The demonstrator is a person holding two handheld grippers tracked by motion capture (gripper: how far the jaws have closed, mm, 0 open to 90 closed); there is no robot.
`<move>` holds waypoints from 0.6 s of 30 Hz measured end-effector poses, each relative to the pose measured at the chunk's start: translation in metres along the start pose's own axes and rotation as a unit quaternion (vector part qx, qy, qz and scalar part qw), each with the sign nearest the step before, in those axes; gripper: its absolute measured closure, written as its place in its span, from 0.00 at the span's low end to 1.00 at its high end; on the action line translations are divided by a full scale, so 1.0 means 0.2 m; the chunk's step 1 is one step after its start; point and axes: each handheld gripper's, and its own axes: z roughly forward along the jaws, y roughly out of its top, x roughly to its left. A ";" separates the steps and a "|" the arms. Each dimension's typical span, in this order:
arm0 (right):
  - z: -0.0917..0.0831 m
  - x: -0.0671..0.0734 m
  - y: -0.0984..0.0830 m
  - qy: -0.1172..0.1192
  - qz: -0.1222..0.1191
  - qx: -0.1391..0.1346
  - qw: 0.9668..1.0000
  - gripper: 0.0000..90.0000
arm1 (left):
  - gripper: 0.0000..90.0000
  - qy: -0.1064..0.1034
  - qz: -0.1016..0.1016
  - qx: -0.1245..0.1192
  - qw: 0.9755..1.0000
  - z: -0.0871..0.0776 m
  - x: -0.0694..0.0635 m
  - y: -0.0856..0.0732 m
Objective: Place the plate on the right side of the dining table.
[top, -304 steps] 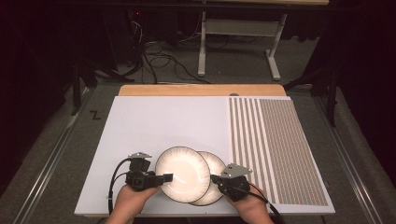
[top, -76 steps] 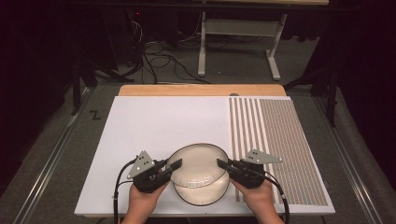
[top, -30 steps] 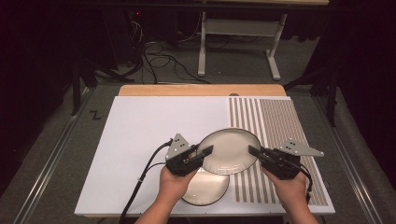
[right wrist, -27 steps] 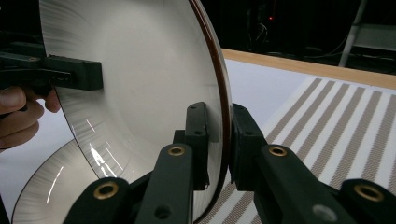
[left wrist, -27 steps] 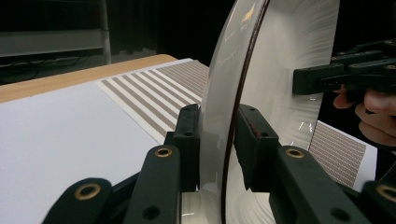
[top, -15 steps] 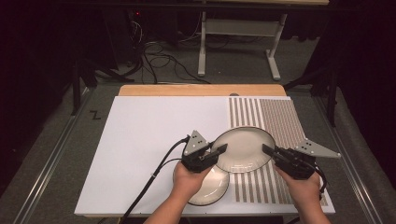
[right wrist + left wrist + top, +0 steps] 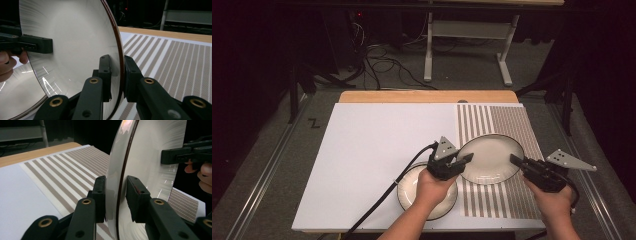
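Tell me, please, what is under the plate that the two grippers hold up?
Under the raised plate lies the striped mat, and toward the person a second plate rests on the table. The left hand covers part of that second plate.

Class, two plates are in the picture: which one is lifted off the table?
The far plate over the striped mat, clamped at opposite rims by both grippers; the near plate lies flat.

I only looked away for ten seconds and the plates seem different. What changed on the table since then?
The upper plate was lifted off the stack and carried right, over the striped mat. The left claw and right claw each grip its rim on opposite sides. The lower plate stayed on the white board, near its front edge.
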 end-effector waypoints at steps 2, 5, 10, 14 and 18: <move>-0.01 -0.02 -0.01 -0.002 0.003 0.000 1.000 0.90 | 0.78 -0.002 -0.006 0.000 1.000 0.03 -0.01 0.00; -0.03 -0.04 -0.02 -0.007 0.006 -0.002 1.000 0.90 | 0.78 -0.003 -0.001 0.005 1.000 0.06 -0.02 0.01; -0.05 -0.09 -0.03 -0.016 0.009 -0.002 1.000 0.90 | 0.77 -0.002 0.008 0.016 1.000 0.12 -0.02 0.02; -0.05 -0.13 -0.04 -0.027 0.015 0.002 1.000 0.90 | 0.76 0.006 0.020 0.033 0.999 0.18 -0.02 0.02; -0.06 -0.17 -0.05 -0.034 0.022 0.003 0.999 0.90 | 0.74 0.010 0.021 0.042 0.999 0.24 -0.03 0.03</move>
